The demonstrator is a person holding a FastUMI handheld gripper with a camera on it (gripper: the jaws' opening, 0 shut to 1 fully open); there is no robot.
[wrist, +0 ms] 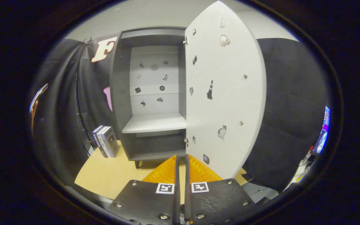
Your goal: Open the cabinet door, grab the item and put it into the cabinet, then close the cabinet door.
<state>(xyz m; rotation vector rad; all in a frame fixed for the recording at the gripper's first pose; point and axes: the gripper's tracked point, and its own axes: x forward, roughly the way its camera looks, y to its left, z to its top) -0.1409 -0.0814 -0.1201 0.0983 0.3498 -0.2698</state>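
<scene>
Ahead of our gripper [182, 162], fingers pressed together on nothing, we see the cabinet [150, 93] with its door [227, 93] swung open; books [105, 141] stand beside it.

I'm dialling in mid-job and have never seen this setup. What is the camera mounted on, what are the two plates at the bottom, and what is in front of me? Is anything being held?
The camera rides on a hand-held two-finger gripper and looks forward along its fingers; the plates at the bottom are the gripper's own body. The fingers are nearly together with a thin gap, and nothing shows between them, so it seems to hold nothing.

Just ahead stands a dark cabinet on a wooden table. Its white door is swung open toward you, right of the opening. Inside is a shelf with nothing visible on it; the small dark marks on the back panel and door look like stickers.

Left of the cabinet, a few books stand upright on the table.
</scene>
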